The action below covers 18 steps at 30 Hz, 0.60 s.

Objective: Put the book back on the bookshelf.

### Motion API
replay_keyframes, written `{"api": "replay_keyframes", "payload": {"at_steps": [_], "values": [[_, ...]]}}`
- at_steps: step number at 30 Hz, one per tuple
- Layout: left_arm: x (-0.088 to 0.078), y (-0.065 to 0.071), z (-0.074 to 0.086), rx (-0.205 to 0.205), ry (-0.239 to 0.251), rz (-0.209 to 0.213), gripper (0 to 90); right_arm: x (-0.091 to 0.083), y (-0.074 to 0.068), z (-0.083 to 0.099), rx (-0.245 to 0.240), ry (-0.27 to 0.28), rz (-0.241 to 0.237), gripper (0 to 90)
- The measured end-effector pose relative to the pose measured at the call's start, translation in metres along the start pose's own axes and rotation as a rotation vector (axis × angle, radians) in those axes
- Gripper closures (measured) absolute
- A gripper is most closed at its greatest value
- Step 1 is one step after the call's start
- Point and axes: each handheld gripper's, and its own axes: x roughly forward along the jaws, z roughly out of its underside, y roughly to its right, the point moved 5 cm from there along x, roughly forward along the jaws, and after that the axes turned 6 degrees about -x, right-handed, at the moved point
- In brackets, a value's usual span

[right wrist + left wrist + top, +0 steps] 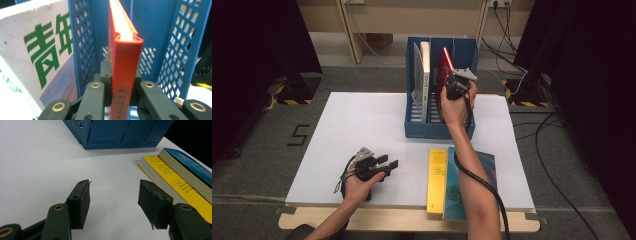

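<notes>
My right gripper (119, 100) is clamped on the spine of the red book (125, 65), which stands upright in the right slot of the blue rack (464, 55) at the upper middle of the high view. I judge the hardcover stiff and fairly heavy, its glossy cover a bit slippery, so the spine edge, where the boards are thickest, is the place to hold it, squarely so it won't swing. My left gripper (113, 202) rests at the lower left on the counter (362, 120), jaws apart and holding nothing. Two books (462, 182) lie flat at the counter's lower edge.
</notes>
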Motion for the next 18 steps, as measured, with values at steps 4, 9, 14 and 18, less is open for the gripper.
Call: {"api": "replay_keyframes", "payload": {"at_steps": [4,9,14,18], "values": [[0.000,0.000,0.000,0.005,0.001,-0.001,42.0,0.000,0.000,-0.006,-0.002,0.017,0.018,80.7],[-0.001,0.000,0.000,0.006,0.001,-0.002,42.0,0.009,0.000,-0.005,0.003,0.002,0.041,80.6],[0.000,0.000,0.000,0.004,-0.001,0.000,42.1,0.015,0.002,-0.002,0.012,-0.011,0.050,80.6],[0.000,0.000,0.000,0.005,0.001,0.000,42.0,0.017,0.003,-0.002,0.022,-0.009,0.045,80.5]]}}
